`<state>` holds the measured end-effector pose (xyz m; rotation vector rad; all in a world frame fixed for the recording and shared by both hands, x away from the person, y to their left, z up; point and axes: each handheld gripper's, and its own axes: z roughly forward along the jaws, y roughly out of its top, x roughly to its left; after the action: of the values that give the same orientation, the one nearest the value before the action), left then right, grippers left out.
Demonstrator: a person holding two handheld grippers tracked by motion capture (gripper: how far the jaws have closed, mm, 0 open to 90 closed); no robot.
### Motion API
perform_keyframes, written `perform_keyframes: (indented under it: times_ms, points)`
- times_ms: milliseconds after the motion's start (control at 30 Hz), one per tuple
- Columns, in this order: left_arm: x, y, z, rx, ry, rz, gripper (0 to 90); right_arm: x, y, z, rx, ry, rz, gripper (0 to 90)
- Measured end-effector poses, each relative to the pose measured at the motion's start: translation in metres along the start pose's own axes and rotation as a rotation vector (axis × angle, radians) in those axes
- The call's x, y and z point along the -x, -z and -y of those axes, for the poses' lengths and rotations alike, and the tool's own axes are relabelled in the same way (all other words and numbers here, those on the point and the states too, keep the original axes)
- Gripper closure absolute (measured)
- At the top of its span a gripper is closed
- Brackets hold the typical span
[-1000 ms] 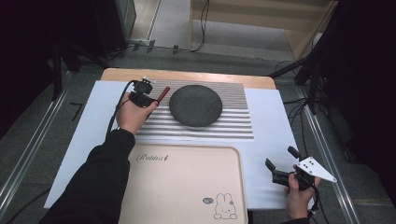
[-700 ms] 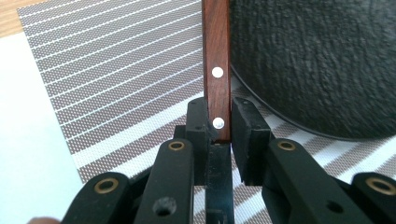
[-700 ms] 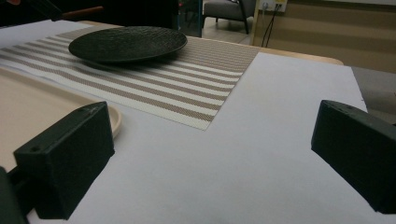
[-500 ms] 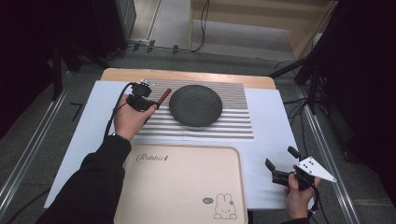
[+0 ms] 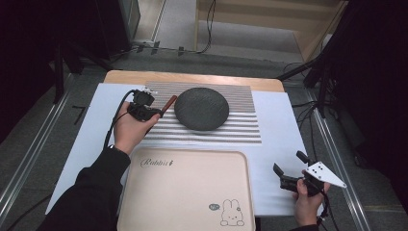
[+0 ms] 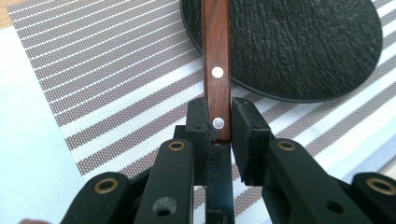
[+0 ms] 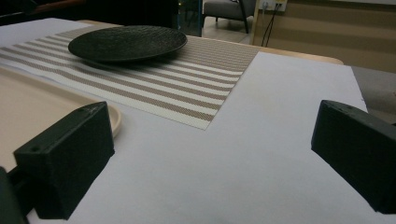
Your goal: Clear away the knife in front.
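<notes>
My left gripper (image 5: 156, 113) is shut on a brown wooden handle (image 5: 168, 103) with two silver rivets, over the left part of the striped placemat (image 5: 240, 127). In the left gripper view the jaws pinch the handle's (image 6: 216, 51) near end, and its far end reaches over the rim of the black textured plate (image 6: 289, 42). I cannot tell what the handle belongs to. That plate (image 5: 201, 108) lies in the middle of the placemat. My right gripper (image 5: 288, 162) stands open at the front right over the white sheet, holding nothing; its jaws (image 7: 210, 149) are wide apart.
A beige tray (image 5: 185, 192) with a rabbit print lies at the front centre, its rim (image 7: 112, 116) just left of the right gripper. A white sheet (image 5: 284, 125) covers the table under the placemat (image 7: 187, 88). Cables and dark stands surround the table.
My left gripper has shifted slightly toward the person with the wooden handle still in it. The right gripper has stayed where it was.
</notes>
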<state>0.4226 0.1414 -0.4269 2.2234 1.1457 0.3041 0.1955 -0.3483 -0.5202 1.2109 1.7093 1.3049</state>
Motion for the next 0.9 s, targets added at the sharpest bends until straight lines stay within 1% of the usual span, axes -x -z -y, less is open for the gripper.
perform_keyframes:
  times_ms: [133,200,400,900]
  points:
    - [0.003,0.006,0.005,0.006,-0.007,0.004,77.1,0.0,0.0,0.0,0.0,-0.003,0.0,0.0]
    - [0.005,0.009,0.007,0.016,-0.005,0.013,77.1,0.0,0.0,0.0,0.0,-0.002,-0.001,0.0]
    - [0.013,0.018,0.017,0.031,-0.018,0.024,77.1,0.0,0.0,0.0,0.0,-0.001,-0.002,0.0]
    - [0.024,0.031,0.038,0.042,-0.036,0.05,77.1,0.0,0.0,0.0,0.0,0.002,-0.002,0.0]
